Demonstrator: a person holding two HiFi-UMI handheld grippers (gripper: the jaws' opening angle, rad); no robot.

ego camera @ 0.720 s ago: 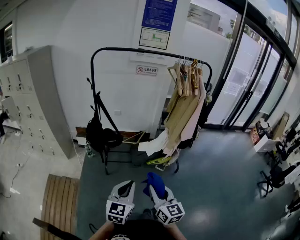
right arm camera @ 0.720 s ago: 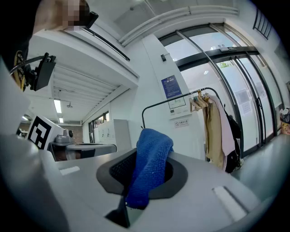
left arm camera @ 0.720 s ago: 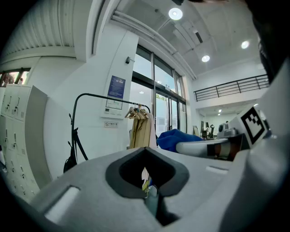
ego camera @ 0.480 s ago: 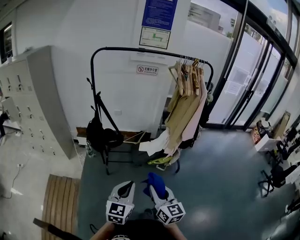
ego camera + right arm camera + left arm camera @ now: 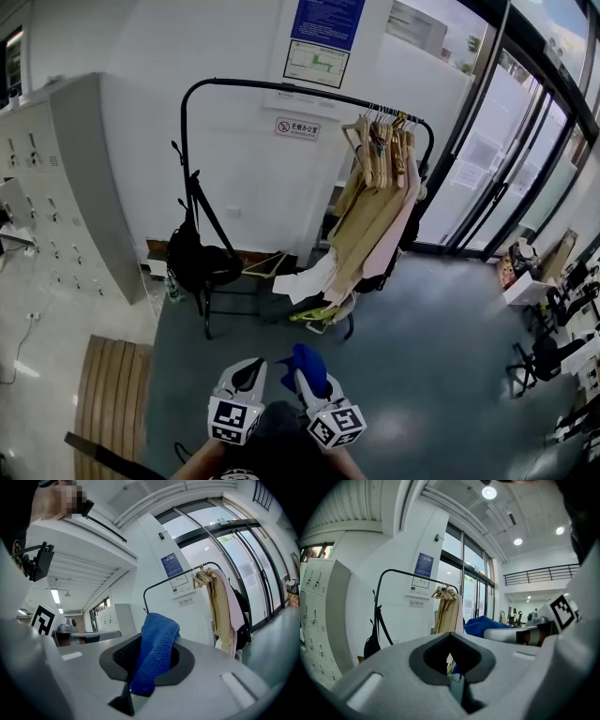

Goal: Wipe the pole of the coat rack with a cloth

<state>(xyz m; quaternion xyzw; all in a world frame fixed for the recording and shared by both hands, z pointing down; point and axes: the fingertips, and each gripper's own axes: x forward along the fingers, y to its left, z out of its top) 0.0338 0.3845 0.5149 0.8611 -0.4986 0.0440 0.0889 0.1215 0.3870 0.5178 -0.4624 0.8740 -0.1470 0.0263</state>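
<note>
R gripper [image 5: 302, 377] jaws still on blue cloth [image 5: 306, 362]; L gripper [image 5: 250, 368] jaws together, empty; coat rack [image 5: 182, 141] ahead.

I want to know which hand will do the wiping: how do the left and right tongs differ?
The right tongs are shut on a blue knitted cloth; the left tongs are shut on nothing. The cloth fills the right tongs' dark opening, while the left tongs' opening is bare. Both sit low, side by side, facing the black metal coat rack, neither touching it.
</note>
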